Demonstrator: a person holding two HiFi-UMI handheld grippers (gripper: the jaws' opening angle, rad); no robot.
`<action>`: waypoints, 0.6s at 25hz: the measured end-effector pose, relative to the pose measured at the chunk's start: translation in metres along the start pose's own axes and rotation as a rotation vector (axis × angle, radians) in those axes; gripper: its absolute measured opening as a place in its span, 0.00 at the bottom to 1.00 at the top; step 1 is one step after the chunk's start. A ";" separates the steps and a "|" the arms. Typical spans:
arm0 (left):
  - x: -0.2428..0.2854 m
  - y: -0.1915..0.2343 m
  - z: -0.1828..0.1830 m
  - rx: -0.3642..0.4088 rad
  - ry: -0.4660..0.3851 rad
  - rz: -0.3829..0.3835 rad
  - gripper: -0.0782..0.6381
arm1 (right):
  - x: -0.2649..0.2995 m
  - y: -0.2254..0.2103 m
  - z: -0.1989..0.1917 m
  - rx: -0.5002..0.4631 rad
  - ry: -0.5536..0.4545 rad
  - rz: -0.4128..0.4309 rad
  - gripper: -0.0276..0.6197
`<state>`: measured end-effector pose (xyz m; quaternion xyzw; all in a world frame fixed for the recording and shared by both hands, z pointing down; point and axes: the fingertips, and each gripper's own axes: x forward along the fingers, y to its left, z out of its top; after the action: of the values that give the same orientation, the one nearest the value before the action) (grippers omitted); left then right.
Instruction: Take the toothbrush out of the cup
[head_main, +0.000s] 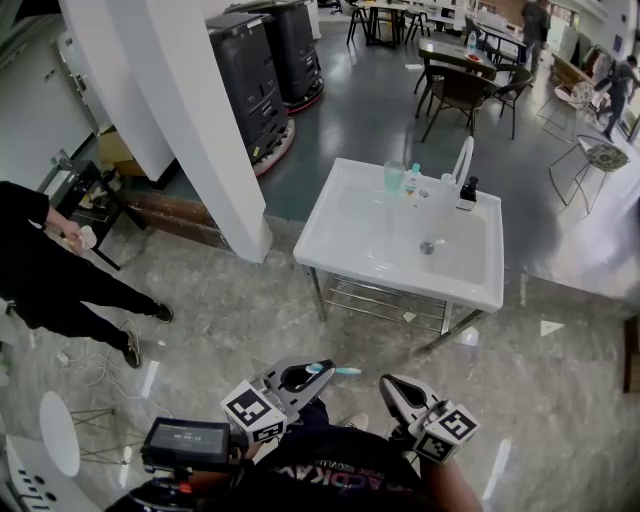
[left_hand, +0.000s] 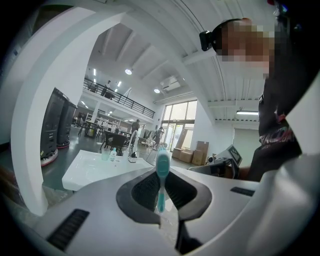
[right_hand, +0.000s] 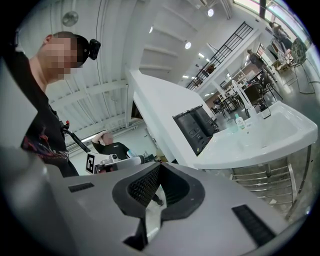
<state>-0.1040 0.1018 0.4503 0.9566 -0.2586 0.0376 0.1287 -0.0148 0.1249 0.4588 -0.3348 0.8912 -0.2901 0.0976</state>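
My left gripper (head_main: 303, 376) is held low and close to my body, well away from the sink, shut on a teal toothbrush (head_main: 331, 370) whose head sticks out to the right. In the left gripper view the toothbrush (left_hand: 161, 172) stands upright between the jaws of that gripper (left_hand: 161, 192). A clear cup (head_main: 393, 177) stands on the back rim of the white sink (head_main: 350, 235), far ahead of both grippers. My right gripper (head_main: 398, 392) hangs beside the left one; in its own view the right gripper (right_hand: 159, 187) is shut on nothing.
A small bottle (head_main: 412, 180) and a white faucet (head_main: 463, 160) stand next to the cup. A white pillar (head_main: 190, 120) rises left of the sink, with black machines (head_main: 265, 70) behind it. A person in black (head_main: 50, 270) stands at the left. Chairs and tables (head_main: 465, 85) fill the far room.
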 end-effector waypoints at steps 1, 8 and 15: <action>0.000 0.000 0.000 0.000 0.000 0.000 0.15 | 0.000 0.001 0.000 -0.005 0.001 0.001 0.06; -0.002 -0.002 0.000 0.014 0.005 0.000 0.15 | -0.001 0.004 -0.002 -0.024 0.010 -0.008 0.05; -0.003 -0.001 -0.001 0.012 0.005 -0.004 0.15 | 0.001 0.005 -0.004 -0.028 0.007 -0.011 0.06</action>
<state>-0.1062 0.1047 0.4510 0.9579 -0.2559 0.0411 0.1236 -0.0198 0.1288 0.4598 -0.3399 0.8936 -0.2795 0.0882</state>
